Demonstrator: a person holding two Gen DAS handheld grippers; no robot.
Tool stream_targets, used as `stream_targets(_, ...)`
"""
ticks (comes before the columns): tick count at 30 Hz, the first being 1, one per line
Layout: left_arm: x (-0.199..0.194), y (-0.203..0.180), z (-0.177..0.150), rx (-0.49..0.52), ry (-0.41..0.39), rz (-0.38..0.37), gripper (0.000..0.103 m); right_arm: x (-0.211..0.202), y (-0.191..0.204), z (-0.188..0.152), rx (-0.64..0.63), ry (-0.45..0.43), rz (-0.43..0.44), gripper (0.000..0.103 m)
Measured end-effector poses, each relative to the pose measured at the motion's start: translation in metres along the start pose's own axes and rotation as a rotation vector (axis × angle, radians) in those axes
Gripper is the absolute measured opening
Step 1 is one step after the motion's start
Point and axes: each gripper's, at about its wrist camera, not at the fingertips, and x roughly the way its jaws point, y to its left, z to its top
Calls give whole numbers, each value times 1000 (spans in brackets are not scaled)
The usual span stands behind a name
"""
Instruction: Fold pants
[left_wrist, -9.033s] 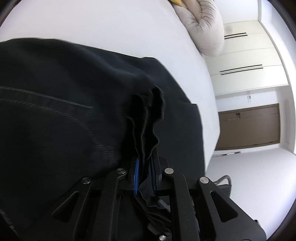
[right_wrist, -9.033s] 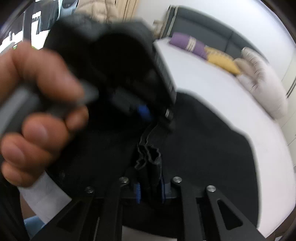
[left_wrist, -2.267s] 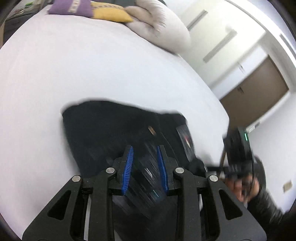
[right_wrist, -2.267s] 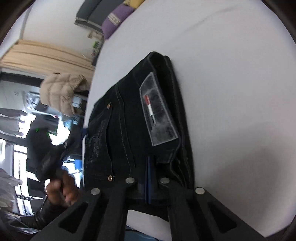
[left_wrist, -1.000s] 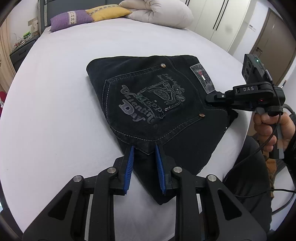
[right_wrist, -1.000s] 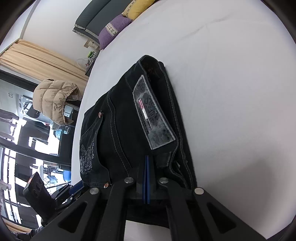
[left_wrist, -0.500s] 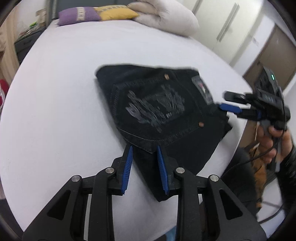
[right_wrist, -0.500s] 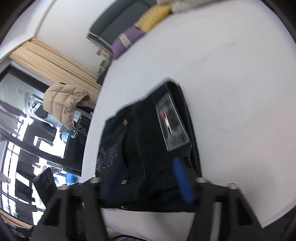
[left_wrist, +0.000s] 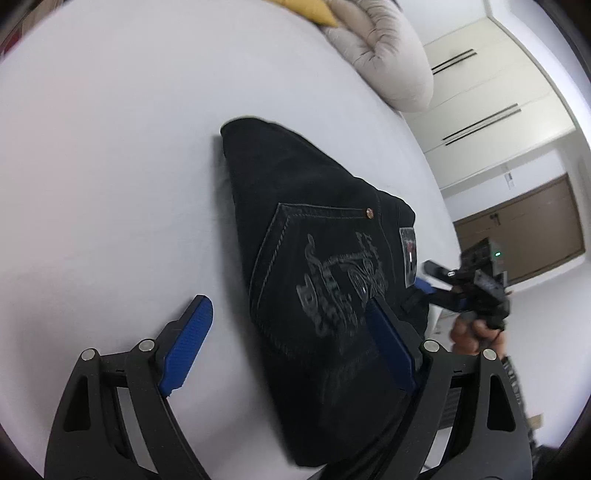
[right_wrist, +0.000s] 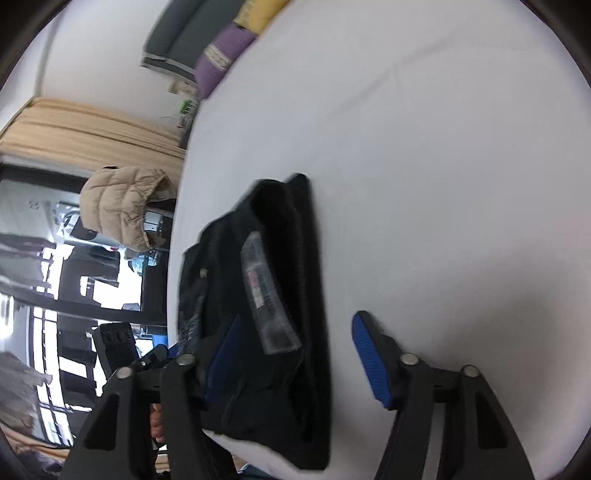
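The black pants (left_wrist: 314, 266) lie folded in a compact stack on the white bed (left_wrist: 110, 166), back pocket with grey print and a waist label facing up. My left gripper (left_wrist: 286, 310) is open wide, its jaws spread over the near left edge of the stack and holding nothing. In the right wrist view the pants (right_wrist: 280, 295) lie near the bed's edge. My right gripper (right_wrist: 295, 339) is open wide over the waist label end and holds nothing. The right gripper also shows in the left wrist view (left_wrist: 439, 280) at the far side of the stack.
A beige pillow (left_wrist: 384, 62) and a yellow cushion lie at the head of the bed. A purple cushion (right_wrist: 221, 55) and a grey headboard show in the right wrist view. White wardrobes (left_wrist: 491, 92) and a brown door stand beyond. A tan puffer jacket (right_wrist: 122, 206) hangs by the window.
Both grippers have opened wide; the right one let go of the waist end it pinched a second ago. The left gripper moved closer over the stack. The pants stay folded.
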Motion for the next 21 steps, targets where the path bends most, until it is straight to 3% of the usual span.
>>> stream_targets(3, 15, 3, 10, -31, 30, -38, 82, 13, 2, 6, 12, 22, 40, 49)
stream_targets(8, 38, -2, 21, -24, 94, -33, 42, 38, 15, 8, -10, 76, 10, 37)
stream_targets(11, 39, -4, 23, -18, 87, -26, 28, 39, 30, 4, -58, 57, -57, 28)
stream_targets(15, 29, -13, 29, -4, 51, -66, 20, 30, 66, 5, -135, 4, -74, 21)
stream_targets(21, 1, -16, 64, 77, -65, -27, 20, 45, 131, 40, -213, -27, -37, 20)
